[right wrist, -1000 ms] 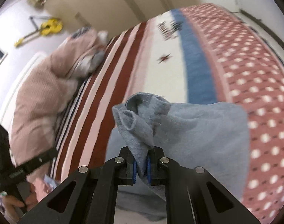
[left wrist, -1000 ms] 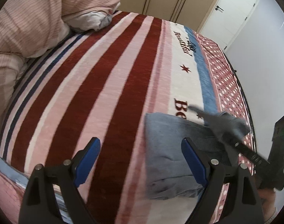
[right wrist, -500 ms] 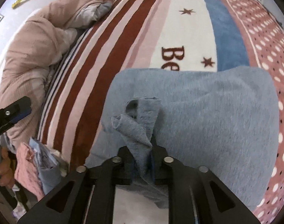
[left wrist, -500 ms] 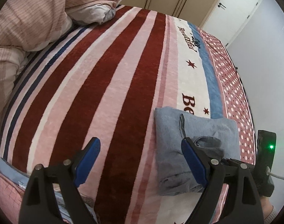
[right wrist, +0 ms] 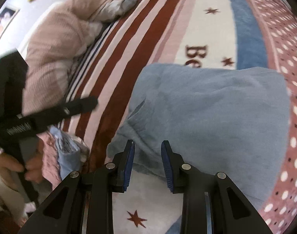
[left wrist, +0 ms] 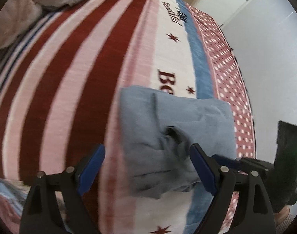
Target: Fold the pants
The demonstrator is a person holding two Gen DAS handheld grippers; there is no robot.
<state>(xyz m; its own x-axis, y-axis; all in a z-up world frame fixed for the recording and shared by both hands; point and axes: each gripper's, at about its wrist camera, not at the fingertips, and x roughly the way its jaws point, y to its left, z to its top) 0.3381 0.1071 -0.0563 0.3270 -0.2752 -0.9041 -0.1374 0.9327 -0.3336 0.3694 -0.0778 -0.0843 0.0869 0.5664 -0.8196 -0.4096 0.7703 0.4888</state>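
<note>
Right gripper (right wrist: 147,162) hangs just above the near edge of the pants (right wrist: 207,113), its blue pads parting at this moment with nothing pinched between them; the cloth lies below and beyond the tips. Left gripper (left wrist: 147,170) is spread wide and empty, hovering over the near left corner of the same bundle, its right pad over the cloth and its left pad over the striped blanket (left wrist: 74,81). Just past both sets of tips, the pants sit as a compact grey-blue packet on the near right part of the bed, on the white lettered band, with the dotted border to their right. Folding looks close to finished: the garment is already doubled into a squarish stack with a fairly straight far edge. What seems left is tidying, since a puckered bump and a loose flap rumple the near left corner. As folded, the packet is nearly square, so its long axis is hard to call; it seems to run slightly left to right. Farther off to the left lies a heaped pink quilt (right wrist: 56,44).
</note>
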